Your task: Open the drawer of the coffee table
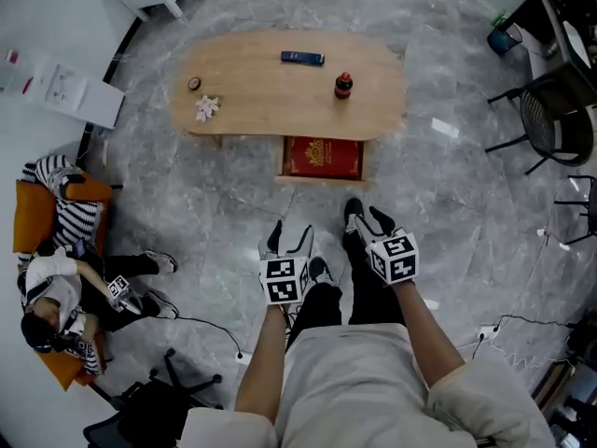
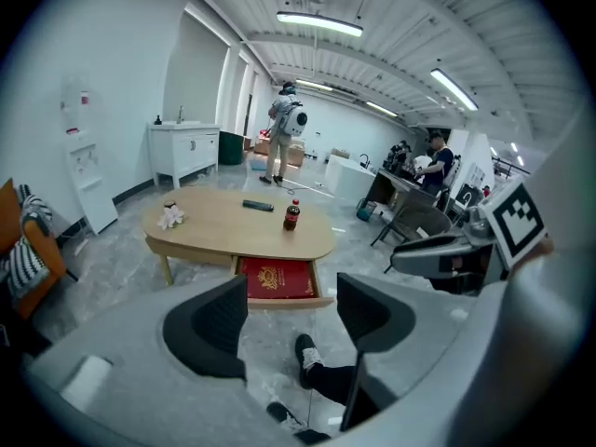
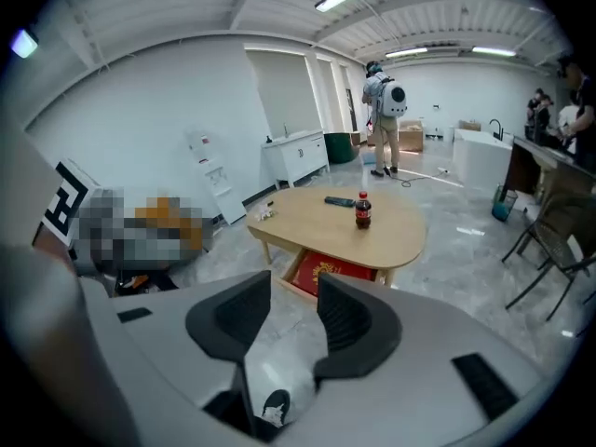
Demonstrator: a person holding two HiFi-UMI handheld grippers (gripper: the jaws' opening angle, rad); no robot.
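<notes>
Head view: coffee table (image 1: pixel 270 91) on the grey marble floor ahead of my operator's feet, its drawer (image 1: pixel 322 180) pulled out from the near side and showing a red box (image 1: pixel 323 157) inside. On the tabletop I see a dark bottle (image 1: pixel 343 85), a remote (image 1: pixel 302 58) and a small white flower-like piece (image 1: pixel 206 107). The left gripper (image 1: pixel 290 239) and right gripper (image 1: pixel 367 220) hang side by side over the legs, well apart from the table, touching nothing. A seated person (image 1: pixel 65 297) is at the left edge.

Left gripper view: jaws stand wide apart with nothing between them; through the gap I see only floor and a black shoe (image 2: pixel 307 350). The open drawer (image 2: pixel 279 301) lies beyond the fingertips, under the table's near edge.

Right gripper view: jaws stand partly apart, a narrower gap than on the left, and I find nothing held; bare floor and a shoe tip show between them. The table (image 3: pixel 326 222) stands farther off, with the bottle (image 3: pixel 363 210) upright on it and the drawer's red box (image 3: pixel 340 273) visible just above the right-hand jaw.
</notes>
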